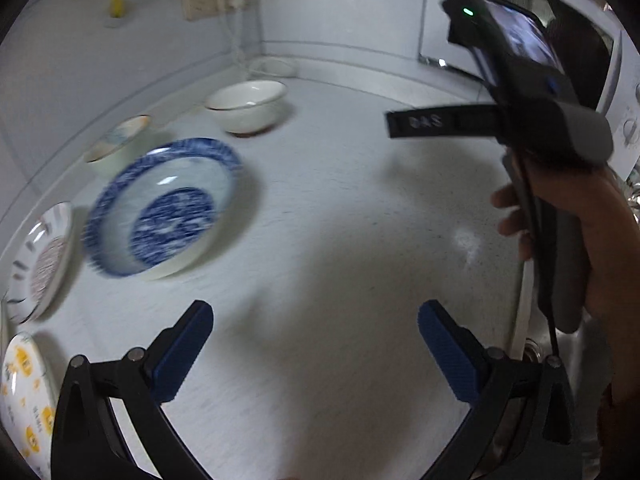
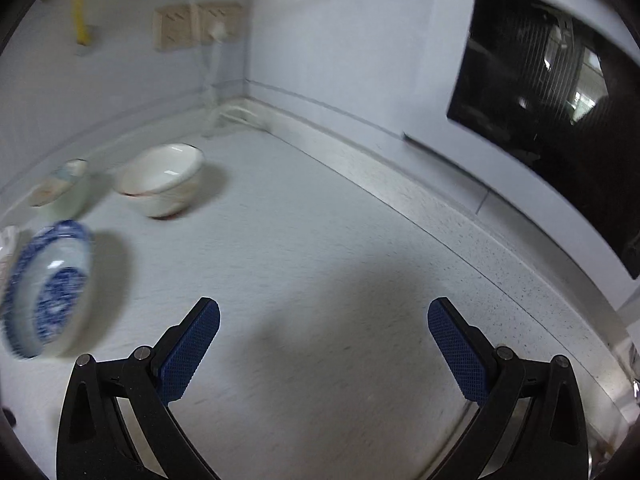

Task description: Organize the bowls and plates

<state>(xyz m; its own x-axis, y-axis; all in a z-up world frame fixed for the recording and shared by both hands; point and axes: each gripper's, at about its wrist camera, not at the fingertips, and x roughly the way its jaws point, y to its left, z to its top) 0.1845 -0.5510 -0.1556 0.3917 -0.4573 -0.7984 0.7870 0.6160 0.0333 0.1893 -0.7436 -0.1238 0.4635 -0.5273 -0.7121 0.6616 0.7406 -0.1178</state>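
A blue-patterned deep plate (image 1: 164,208) lies on the white counter (image 1: 340,240), left of centre; it also shows in the right wrist view (image 2: 48,288). A white bowl (image 1: 248,106) stands behind it, also in the right wrist view (image 2: 162,178). A small pale bowl (image 1: 118,146) sits by the wall, also in the right wrist view (image 2: 60,188). A grey-patterned plate (image 1: 40,262) and a yellow-dotted plate (image 1: 24,396) lie at the far left. My left gripper (image 1: 316,320) is open and empty above the counter. My right gripper (image 2: 324,320) is open and empty; its body (image 1: 540,120) shows held by a hand.
A microwave (image 2: 552,120) with a dark door stands at the right against the wall. A wall socket (image 2: 196,26) with a white cord hangs at the back corner. A metal sink edge (image 1: 532,344) lies at the right.
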